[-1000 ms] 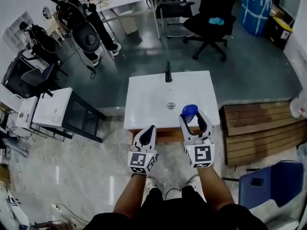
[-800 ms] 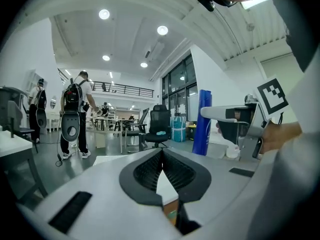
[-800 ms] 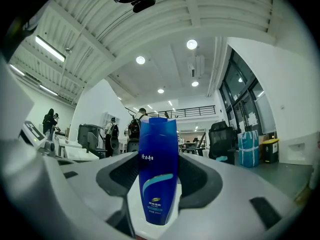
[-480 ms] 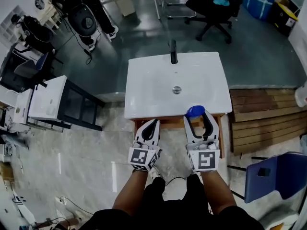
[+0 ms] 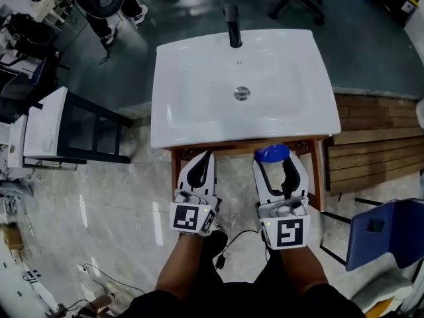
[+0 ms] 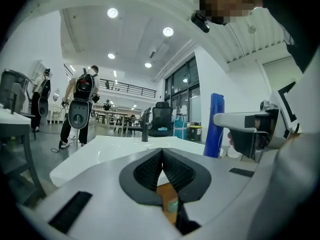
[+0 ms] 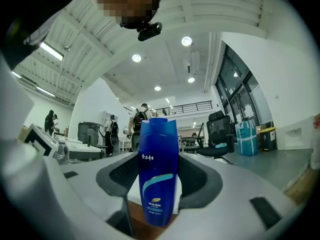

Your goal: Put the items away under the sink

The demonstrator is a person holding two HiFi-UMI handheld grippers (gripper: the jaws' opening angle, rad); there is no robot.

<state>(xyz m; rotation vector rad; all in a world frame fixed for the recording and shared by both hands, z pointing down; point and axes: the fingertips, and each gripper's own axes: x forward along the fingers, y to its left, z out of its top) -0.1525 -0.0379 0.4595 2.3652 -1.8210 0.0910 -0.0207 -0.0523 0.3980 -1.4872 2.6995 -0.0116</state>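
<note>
My right gripper (image 5: 281, 165) is clamped on a blue shampoo bottle (image 7: 159, 171). Both ribbed pads press its sides, and it stands upright between them with its label toward the camera and its cap on top. In the head view this gripper sits lower centre-right of the frame. The bottle's blue cap is just at the front edge of the white washbasin (image 5: 199, 85), over the wooden stand (image 5: 225, 148) that carries it.

My left gripper (image 5: 201, 161) is lower centre-left, beside the right one, with its jaws closed tip to tip and nothing between them. In its own view the two dark pads meet in a seam, and a strip of wood shows below them. Both grippers point toward the basin's front.

The black faucet (image 5: 232, 25) rises at the top centre of the head view, and the round drain (image 5: 242, 93) lies below it in the bowl. Right of the stand are wooden slats (image 5: 377, 144) on the floor, and a blue chair (image 5: 387, 234) fills the lower right. At the left edge stands another white-topped unit (image 5: 46, 128) on a dark frame.
</note>
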